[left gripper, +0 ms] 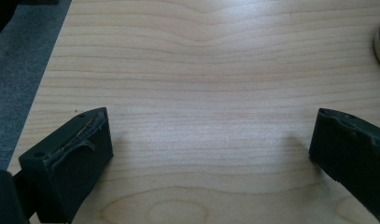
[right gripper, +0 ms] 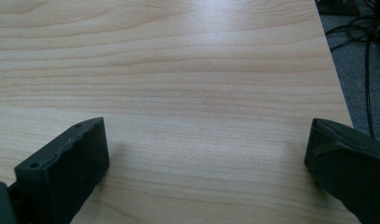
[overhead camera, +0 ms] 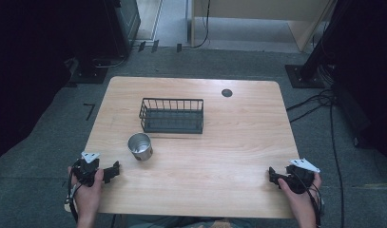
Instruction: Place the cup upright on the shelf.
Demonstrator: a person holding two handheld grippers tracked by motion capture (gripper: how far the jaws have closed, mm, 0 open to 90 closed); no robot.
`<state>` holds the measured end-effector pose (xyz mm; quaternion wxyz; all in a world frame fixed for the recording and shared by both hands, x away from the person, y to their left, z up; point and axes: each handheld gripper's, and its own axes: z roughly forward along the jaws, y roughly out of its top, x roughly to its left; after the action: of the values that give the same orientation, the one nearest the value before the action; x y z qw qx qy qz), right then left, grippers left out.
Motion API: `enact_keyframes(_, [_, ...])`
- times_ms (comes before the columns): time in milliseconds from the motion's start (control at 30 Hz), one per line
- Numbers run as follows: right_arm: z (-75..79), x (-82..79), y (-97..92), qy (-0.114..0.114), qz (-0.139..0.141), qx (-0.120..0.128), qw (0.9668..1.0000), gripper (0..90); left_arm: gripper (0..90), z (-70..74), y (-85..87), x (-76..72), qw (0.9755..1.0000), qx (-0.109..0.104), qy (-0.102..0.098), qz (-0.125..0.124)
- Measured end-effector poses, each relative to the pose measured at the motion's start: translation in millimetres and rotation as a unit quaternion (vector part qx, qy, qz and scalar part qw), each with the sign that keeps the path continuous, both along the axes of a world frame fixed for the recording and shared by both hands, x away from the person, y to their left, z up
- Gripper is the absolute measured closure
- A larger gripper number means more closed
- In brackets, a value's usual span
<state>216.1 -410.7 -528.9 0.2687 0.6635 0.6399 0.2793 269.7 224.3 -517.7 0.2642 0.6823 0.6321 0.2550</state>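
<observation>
Hands: rest at the near table (overhead camera: 205,175) edge, well apart.
Left gripper (overhead camera: 116,171): jaws spread wide, empty, nearest the cup (overhead camera: 140,146).
Right gripper (overhead camera: 272,175): jaws spread, empty.
Cup: upright, just before the basket (overhead camera: 172,115), likely its destination.

Steel cup (overhead camera: 140,147) upright, empty, just before wire basket (overhead camera: 172,115).
</observation>
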Motion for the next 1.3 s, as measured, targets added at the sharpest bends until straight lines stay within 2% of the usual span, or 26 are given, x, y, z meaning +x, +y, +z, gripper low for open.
enact_keyframes(133, [-0.1, 0.3, 0.2, 0.001, 0.001, 0.002, 1.0000, 0.0, 0.0, 1.6, 2.1, -0.9, 1.0000, 0.002, 0.001, -0.006])
enact_keyframes(200, [-0.1, 0.3, 0.2, 0.001, 0.000, 0.002, 1.0000, 0.0, 0.0, 5.5, 2.9, -3.1, 1.0000, 0.000, -0.007, -0.005])
enact_keyframes(233, [-0.1, 0.3, 0.3, 0.001, 0.001, 0.002, 1.0000, 0.0, 0.0, 12.1, 3.8, -5.5, 0.9998, 0.000, -0.020, -0.006])
enact_keyframes(367, [-0.1, 0.4, 0.2, 0.001, 0.002, 0.002, 1.0000, 0.0, 0.0, 22.3, 7.4, -8.5, 0.9996, 0.000, -0.027, -0.004])
enact_keyframes(433, [-0.1, 0.4, 0.2, 0.001, 0.002, 0.002, 1.0000, 0.0, 0.0, 25.4, 7.6, -8.9, 0.9996, -0.011, -0.027, -0.004])
enact_keyframes(467, [-0.2, 0.3, 0.2, 0.001, 0.002, 0.002, 1.0000, 0.0, 0.0, 27.8, 7.5, -9.3, 0.9992, -0.026, -0.028, -0.007])
enact_keyframes(500, [-0.2, 0.3, 0.2, 0.001, 0.002, 0.002, 1.0000, 0.0, 0.0, 27.8, 7.5, -9.3, 0.9992, -0.026, -0.028, -0.007])
enact_keyframes(533, [-0.2, 0.3, 0.3, 0.001, 0.001, 0.002, 1.0000, 0.0, 0.0, 34.0, 4.3, -11.0, 0.9985, -0.038, -0.037, -0.012])
enact_keyframes(633, [-0.1, 0.4, 0.2, 0.001, 0.002, 0.002, 1.0000, 0.0, 0.0, 43.2, -1.4, -13.7, 0.9980, -0.033, -0.050, -0.018])
enact_keyframes(733, [-0.1, 0.4, 0.2, 0.001, 0.002, 0.003, 1.0000, 0.0, 0.0, 49.1, -5.9, -12.2, 0.9980, -0.025, -0.050, -0.029])
enact_keyframes(767, [-0.1, 0.4, 0.1, 0.001, 0.002, 0.003, 1.0000, 0.0, 0.0, 55.8, -10.0, -11.6, 0.9973, -0.027, -0.056, -0.040])
enact_keyframes(800, [-0.1, 0.4, 0.1, 0.000, 0.002, 0.003, 1.0000, 0.0, 0.0, 55.8, -10.0, -11.6, 0.9973, -0.027, -0.056, -0.040])
enact_keyframes(867, [-0.1, 0.4, 0.2, 0.001, 0.002, 0.003, 1.0000, 0.0, 0.0, 66.3, -14.8, -13.0, 0.9955, -0.038, -0.067, -0.055])
enact_keyframes(933, [-0.1, 0.4, 0.2, 0.001, 0.002, 0.003, 1.0000, 0.0, 0.0, 69.3, -15.8, -13.3, 0.9949, -0.043, -0.070, -0.059])
enact_keyframes(967, [-0.1, 0.4, 0.2, 0.001, 0.002, 0.003, 1.0000, 0.0, 0.0, 73.7, -18.8, -13.2, 0.9937, -0.057, -0.074, -0.063])
enact_keyframes(1000, [-0.1, 0.4, 0.2, 0.001, 0.002, 0.003, 1.0000, 0.0, 0.0, 73.7, -18.8, -13.2, 0.9937, -0.057, -0.074, -0.063])
enact_keyframes(1067, [-0.1, 0.4, 0.2, 0.001, 0.002, 0.003, 1.0000, 0.0, 0.0, 79.7, -25.1, -11.7, 0.9920, -0.068, -0.080, -0.070])
enact_keyframes(1300, [-0.1, 0.4, 0.2, 0.001, 0.002, 0.003, 1.0000, 0.0, 0.0, 87.8, -39.5, -4.1, 0.9910, -0.064, -0.089, -0.078])
